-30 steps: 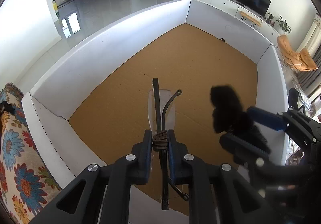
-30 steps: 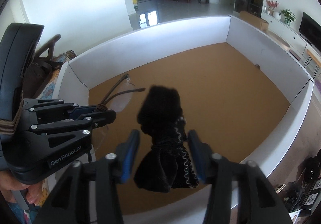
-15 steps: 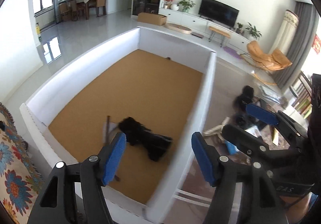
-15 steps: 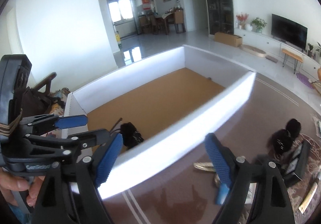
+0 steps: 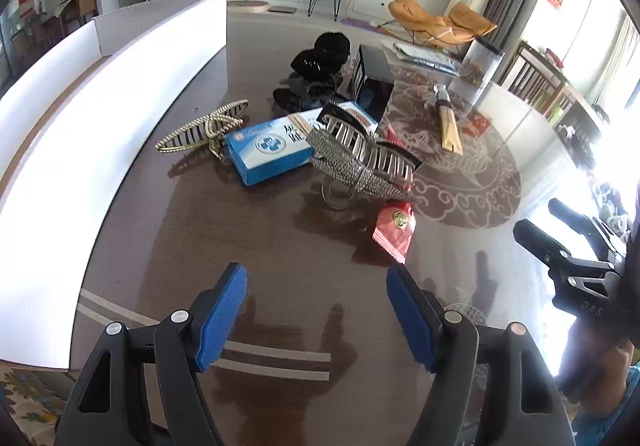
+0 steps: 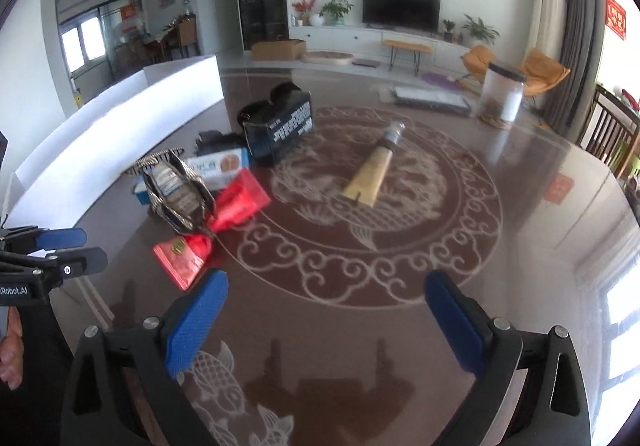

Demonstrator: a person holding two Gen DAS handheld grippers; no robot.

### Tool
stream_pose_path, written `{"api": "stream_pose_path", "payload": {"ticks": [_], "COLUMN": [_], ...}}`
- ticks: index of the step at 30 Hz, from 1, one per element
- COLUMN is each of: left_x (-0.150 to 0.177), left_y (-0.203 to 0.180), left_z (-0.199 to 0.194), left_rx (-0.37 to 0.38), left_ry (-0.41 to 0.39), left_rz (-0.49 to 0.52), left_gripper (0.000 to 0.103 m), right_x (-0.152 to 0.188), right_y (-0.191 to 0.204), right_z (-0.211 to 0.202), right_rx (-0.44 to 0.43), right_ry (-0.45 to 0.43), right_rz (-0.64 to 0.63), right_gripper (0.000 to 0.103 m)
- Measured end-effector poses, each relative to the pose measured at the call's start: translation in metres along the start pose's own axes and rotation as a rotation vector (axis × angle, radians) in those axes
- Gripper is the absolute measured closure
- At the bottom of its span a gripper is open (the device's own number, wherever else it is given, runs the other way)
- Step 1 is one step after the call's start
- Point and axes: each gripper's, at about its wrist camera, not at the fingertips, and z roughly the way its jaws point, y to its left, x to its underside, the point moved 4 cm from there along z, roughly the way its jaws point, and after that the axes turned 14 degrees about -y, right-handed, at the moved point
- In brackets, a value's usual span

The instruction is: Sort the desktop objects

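My left gripper (image 5: 318, 310) is open and empty above the dark table, short of a pile of objects. The pile holds a silver hair claw (image 5: 360, 162), a gold hair claw (image 5: 204, 126), a blue and white box (image 5: 268, 148), a red packet (image 5: 394, 228) and black items (image 5: 320, 62). My right gripper (image 6: 326, 320) is open and empty over the table's fish pattern. In the right wrist view the silver hair claw (image 6: 178, 194), red packets (image 6: 238, 204) and a yellow tube (image 6: 374, 170) lie ahead.
A white-walled cardboard box (image 5: 80, 94) stands along the left. A clear jar (image 6: 502, 96) stands at the back right. A black box (image 6: 280, 126) stands behind the pile. The other gripper shows at each view's edge.
Both grippers let go of the glasses and the black fabric inside the white box, opened, and swung right out of the box to face the pile on the table.
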Motion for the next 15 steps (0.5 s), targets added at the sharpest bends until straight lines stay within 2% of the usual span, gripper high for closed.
{"api": "stream_pose_path", "payload": {"ticks": [3, 8, 15], "left_x": [0.009, 0.022, 0.021], "left_y": [-0.003, 0.002, 0.008], "left_z": [0.017, 0.023, 0.024], "left_rx": [-0.021, -0.048, -0.065], "left_ry": [0.032, 0.046, 0.008], "left_rz": [0.025, 0.034, 0.022], "left_gripper": [0.031, 0.031, 0.029], "right_x": [0.024, 0.035, 0.04], "right_y": [0.001, 0.011, 0.026], "right_z": [0.007, 0.017, 0.028], "right_rx": [0.005, -0.014, -0.018], "right_ry": [0.052, 0.094, 0.119], "right_rz": [0.008, 0.014, -0.005], "right_gripper": [0.004, 0.004, 0.004]}}
